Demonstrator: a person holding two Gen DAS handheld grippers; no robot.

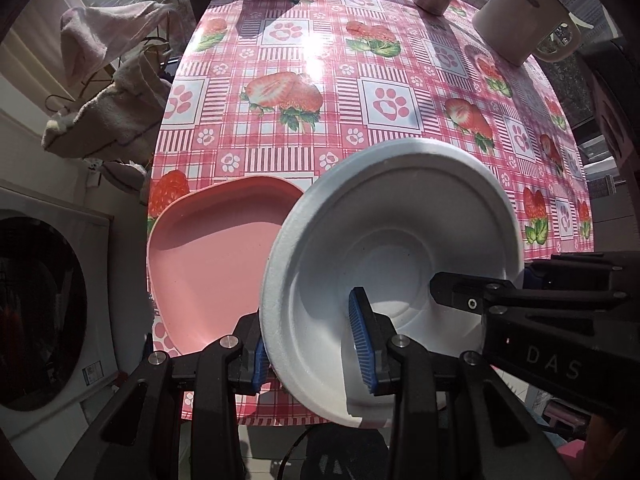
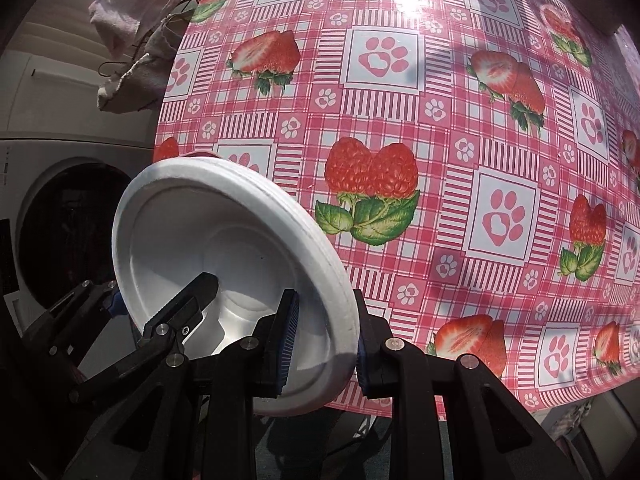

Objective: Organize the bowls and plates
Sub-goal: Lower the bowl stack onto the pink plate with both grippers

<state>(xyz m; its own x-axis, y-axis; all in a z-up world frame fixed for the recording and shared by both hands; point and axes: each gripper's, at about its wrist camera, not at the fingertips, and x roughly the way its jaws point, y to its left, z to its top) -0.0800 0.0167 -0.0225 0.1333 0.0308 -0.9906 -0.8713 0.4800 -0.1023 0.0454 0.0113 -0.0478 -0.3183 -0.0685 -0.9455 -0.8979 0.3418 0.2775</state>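
Left tool and right tool: both clamp white round foam bowl rim | left view only: pink plastic plate on counter

matt, slightly grainy white foam bowl, smooth satin pink plastic plate, and glossy strawberry-print vinyl tablecloth glaring in the sun.

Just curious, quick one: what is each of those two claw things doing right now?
Left gripper: shut on the rim of the white round foam bowl.
Right gripper: shut on the same bowl's opposite rim.
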